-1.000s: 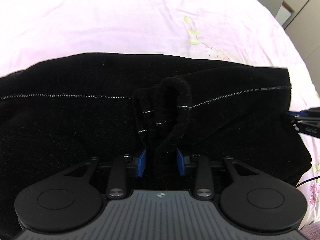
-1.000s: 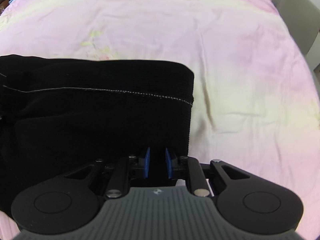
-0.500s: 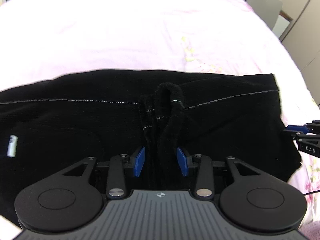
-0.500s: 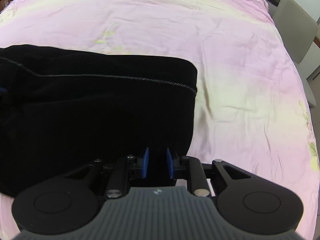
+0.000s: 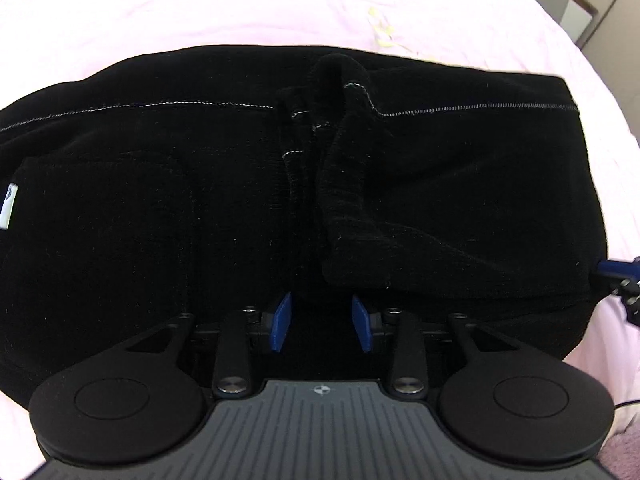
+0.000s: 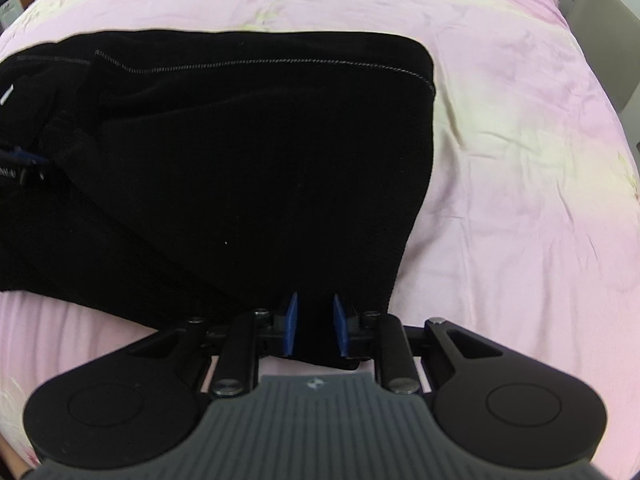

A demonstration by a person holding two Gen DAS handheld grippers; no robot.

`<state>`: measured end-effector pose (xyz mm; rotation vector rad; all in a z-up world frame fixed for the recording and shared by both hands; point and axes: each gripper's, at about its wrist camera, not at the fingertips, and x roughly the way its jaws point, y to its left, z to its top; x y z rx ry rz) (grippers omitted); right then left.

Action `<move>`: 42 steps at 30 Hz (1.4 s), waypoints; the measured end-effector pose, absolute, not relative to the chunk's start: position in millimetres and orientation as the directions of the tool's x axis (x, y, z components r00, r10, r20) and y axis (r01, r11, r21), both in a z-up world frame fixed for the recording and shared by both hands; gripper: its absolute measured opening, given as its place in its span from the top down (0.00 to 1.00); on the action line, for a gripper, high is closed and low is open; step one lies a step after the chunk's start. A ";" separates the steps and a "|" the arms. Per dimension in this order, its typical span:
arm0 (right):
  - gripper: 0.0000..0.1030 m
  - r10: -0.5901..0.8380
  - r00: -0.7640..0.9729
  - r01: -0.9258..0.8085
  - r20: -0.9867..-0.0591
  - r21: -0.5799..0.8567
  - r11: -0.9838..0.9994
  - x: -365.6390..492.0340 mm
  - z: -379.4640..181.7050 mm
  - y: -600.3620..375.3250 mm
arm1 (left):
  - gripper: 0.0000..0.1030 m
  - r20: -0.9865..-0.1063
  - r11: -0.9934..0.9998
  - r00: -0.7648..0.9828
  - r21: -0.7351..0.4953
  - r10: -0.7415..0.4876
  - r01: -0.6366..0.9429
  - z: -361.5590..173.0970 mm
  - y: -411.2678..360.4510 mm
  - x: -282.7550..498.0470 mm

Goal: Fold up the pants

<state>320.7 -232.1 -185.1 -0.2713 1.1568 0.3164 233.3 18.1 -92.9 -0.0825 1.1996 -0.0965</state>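
The black pants [image 5: 168, 208] lie spread across a bed covered by a pink sheet [image 5: 240, 8], folded into a thick dark slab with a line of pale stitching running across the far edge. The left hand-held gripper [image 5: 320, 326] sits low over the near side of the pants, its 2 blue fingers [image 5: 281, 322] parted with dark cloth showing in the gap; a bunched ridge of fabric stands just ahead of it, untouched by the pads. The right hand-held gripper [image 6: 314, 330] is at the near right corner of the pants [image 6: 260, 168], its blue fingers [image 6: 290, 328] narrow and pinching a tongue of the black cloth. A small white label [image 5: 8, 210] shows at the pants' left edge.
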 end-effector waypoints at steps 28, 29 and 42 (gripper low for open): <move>0.74 0.179 0.367 -0.759 -0.913 -0.183 0.624 336.1 -125.6 -5.0 | 0.18 -0.828 0.797 0.546 -0.413 -0.127 -0.441 -39.9 322.6 131.1; 0.74 0.158 0.372 -0.759 -0.914 -0.202 0.619 341.4 -128.0 2.2 | 0.18 -0.818 0.763 0.556 -0.451 -0.146 -0.463 -48.6 330.7 131.7; 0.78 0.107 0.249 -0.775 -0.962 -0.132 0.618 390.7 -171.6 19.3 | 0.34 -0.715 0.566 0.657 -0.653 -0.241 -0.503 -107.4 355.3 155.3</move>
